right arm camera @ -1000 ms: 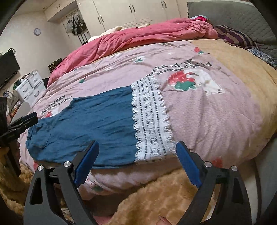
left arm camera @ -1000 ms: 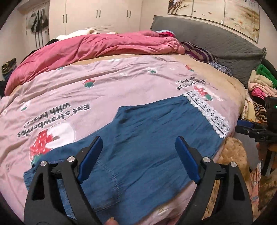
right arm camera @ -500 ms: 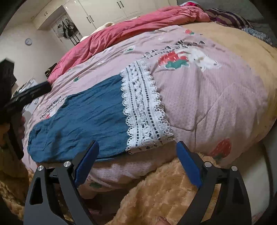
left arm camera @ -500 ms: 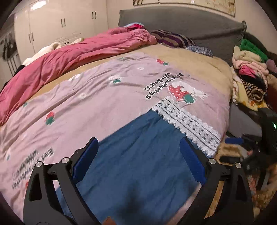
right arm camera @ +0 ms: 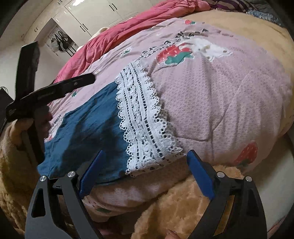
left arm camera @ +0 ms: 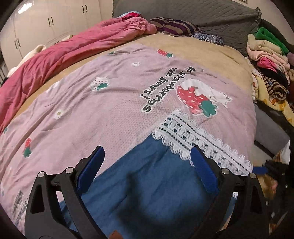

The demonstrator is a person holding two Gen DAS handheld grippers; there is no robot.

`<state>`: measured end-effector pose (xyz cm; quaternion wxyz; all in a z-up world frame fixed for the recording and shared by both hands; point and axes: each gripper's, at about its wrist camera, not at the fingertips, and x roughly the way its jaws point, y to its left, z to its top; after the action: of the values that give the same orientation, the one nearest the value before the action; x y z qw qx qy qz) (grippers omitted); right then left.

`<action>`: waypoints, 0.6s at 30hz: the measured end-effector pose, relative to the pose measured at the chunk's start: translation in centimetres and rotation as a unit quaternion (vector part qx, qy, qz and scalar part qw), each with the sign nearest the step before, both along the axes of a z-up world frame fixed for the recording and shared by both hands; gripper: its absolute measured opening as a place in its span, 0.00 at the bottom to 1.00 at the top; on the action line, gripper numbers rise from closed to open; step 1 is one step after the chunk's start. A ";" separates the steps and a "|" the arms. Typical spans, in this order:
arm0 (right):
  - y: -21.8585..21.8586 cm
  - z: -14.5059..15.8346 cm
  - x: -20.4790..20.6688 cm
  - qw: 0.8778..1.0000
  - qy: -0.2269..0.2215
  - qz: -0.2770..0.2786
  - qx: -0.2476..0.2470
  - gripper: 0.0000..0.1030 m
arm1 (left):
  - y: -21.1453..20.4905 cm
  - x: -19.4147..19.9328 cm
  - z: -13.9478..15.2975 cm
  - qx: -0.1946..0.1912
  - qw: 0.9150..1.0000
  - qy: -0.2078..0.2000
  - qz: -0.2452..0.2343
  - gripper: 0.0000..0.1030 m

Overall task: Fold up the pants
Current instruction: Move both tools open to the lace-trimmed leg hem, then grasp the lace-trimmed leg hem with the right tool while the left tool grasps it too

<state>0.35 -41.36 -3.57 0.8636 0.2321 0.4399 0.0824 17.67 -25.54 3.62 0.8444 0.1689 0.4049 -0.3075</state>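
Blue pants [left arm camera: 156, 183] with a white lace hem [left arm camera: 193, 139] lie flat on the pink strawberry quilt [left arm camera: 110, 110]. My left gripper [left arm camera: 147, 165] hovers open over the blue cloth just short of the lace, with nothing between its fingers. In the right wrist view the pants [right arm camera: 88, 132] run leftward from the lace hem [right arm camera: 143, 119]. My right gripper [right arm camera: 145, 167] stands open at the bed's near edge, just below the hem's near corner and clear of it. The left gripper [right arm camera: 55, 90] shows there as a black tool over the pants, held in a hand [right arm camera: 16, 128].
A rumpled red duvet [left arm camera: 73, 49] lies along the far side of the bed. Striped pillows [left arm camera: 174, 27] rest against the grey headboard [left arm camera: 202, 12]. A pile of folded clothes [left arm camera: 268, 60] sits at the right. A tan fuzzy blanket [right arm camera: 183, 205] hangs at the bed's near edge.
My left gripper has swept along the pants from the waist end toward the lace hem and rolled. The right gripper has sunk slightly toward the hem's near corner and rolled.
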 end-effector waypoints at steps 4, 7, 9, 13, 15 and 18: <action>0.2 -0.3 0.1 1.000 0.002 -0.005 0.006 0.75 | -0.5 1.1 -0.9 -0.005 1.000 0.014 0.004 0.85; 0.3 -0.1 0.0 1.000 -0.006 -0.009 -0.004 0.53 | -0.7 1.8 -1.4 -0.011 1.000 0.027 0.003 0.85; 0.2 0.0 -0.1 1.000 -0.011 -0.011 0.002 0.42 | -0.9 2.1 -1.8 -0.010 0.999 0.033 0.001 0.76; 0.6 0.5 -0.1 1.000 -0.024 -0.003 0.001 0.39 | -1.6 3.0 -3.0 -0.008 0.998 0.060 -0.013 0.48; 0.7 0.5 0.2 1.000 -0.026 0.000 0.001 0.40 | -1.8 3.1 -3.2 -0.018 0.998 0.062 -0.024 0.48; 0.5 -0.1 0.7 1.000 -0.016 -0.005 0.010 0.41 | -2.0 3.2 -3.4 -0.023 0.997 0.062 -0.036 0.48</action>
<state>1.04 -40.88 -3.64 0.8686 0.2418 0.4239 0.0861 20.85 -27.55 0.19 0.8096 0.1444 0.4434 -0.3564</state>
